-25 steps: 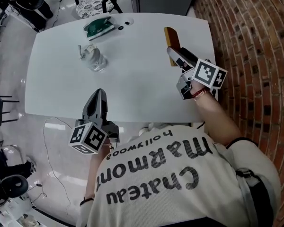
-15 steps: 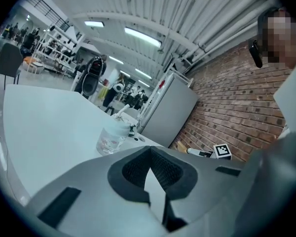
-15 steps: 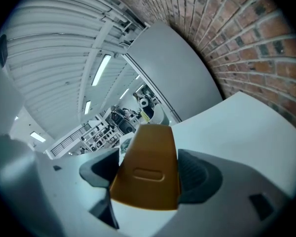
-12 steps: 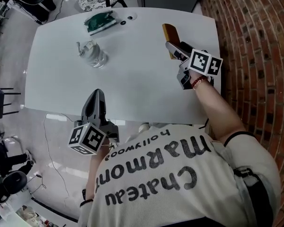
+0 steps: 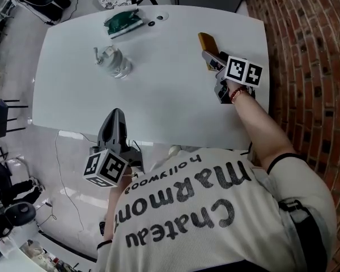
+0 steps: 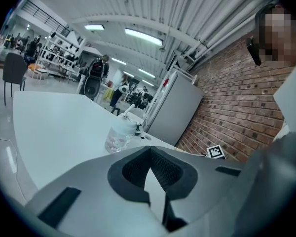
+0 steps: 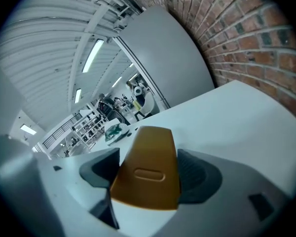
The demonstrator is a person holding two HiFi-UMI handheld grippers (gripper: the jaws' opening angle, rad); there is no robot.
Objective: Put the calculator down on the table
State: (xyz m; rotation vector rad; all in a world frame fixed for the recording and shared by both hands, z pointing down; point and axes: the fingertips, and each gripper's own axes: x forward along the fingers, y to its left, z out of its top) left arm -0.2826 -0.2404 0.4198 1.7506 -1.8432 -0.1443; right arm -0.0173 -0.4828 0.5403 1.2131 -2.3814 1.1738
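Our right gripper (image 5: 211, 58) is clenched on the flat mustard-yellow plastic calculator (image 7: 145, 168). The calculator's plain back, with an oval slot, faces the gripper's camera, and its far end juts forward past the jaws over the white table (image 5: 158, 98). We cannot tell whether it touches the tabletop. Our left gripper (image 5: 117, 118) holds nothing, its jaws pressed together at the table's near edge. Ahead of it stands a clear lidded plastic cup (image 5: 114, 64).
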